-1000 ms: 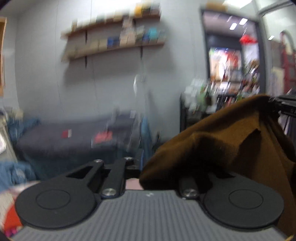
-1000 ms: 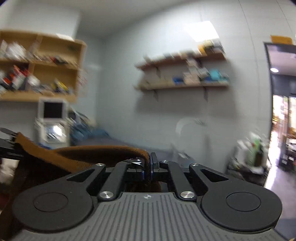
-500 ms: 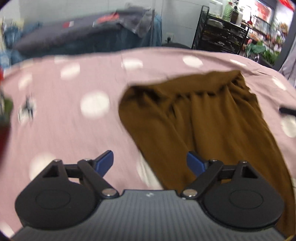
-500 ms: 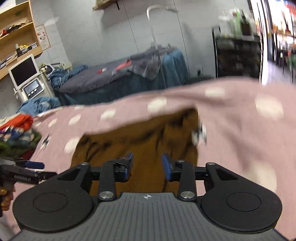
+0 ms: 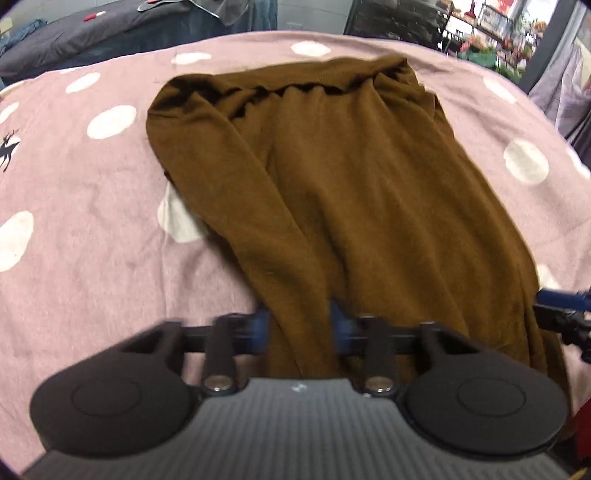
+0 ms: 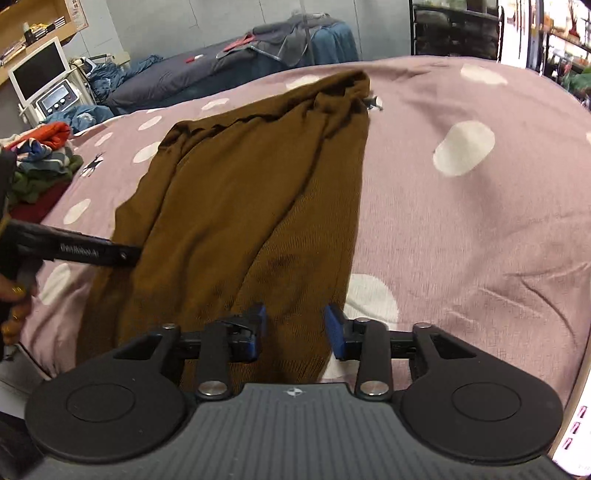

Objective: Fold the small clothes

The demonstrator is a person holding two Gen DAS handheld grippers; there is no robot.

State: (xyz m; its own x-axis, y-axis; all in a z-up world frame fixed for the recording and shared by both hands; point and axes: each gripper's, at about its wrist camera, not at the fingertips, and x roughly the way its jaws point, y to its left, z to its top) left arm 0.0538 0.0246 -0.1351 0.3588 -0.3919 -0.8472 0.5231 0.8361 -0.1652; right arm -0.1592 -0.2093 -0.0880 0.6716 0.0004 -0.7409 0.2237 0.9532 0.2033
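A second ago the brown garment (image 5: 332,177) hung in the air, pinched by both grippers; now it lies spread lengthwise on the pink dotted sheet (image 5: 92,258), its gathered waistband (image 5: 295,88) at the far end and its near hem at the grippers. Half a second ago the left gripper's fingers stood wide apart beside the cloth; now they have drawn closer.

Taking the garment as the landmark: at its near left corner the left gripper (image 5: 297,325) straddles a raised fold, its blue fingers (image 5: 260,325) parted on either side of it, not clamped. At the garment's near right edge the right gripper (image 6: 293,330) sits released too, fingers (image 6: 334,330) apart with the hem between them.

Left of the garment, past the sheet's edge, lies a heap of colored clothes (image 6: 40,162). Beyond its far end stands a dark bed (image 6: 221,70) strewn with grey and blue fabric. Farther left of that is a white monitor (image 6: 38,75) on a stand. To the far right of the garment rises a black rack (image 6: 454,29).
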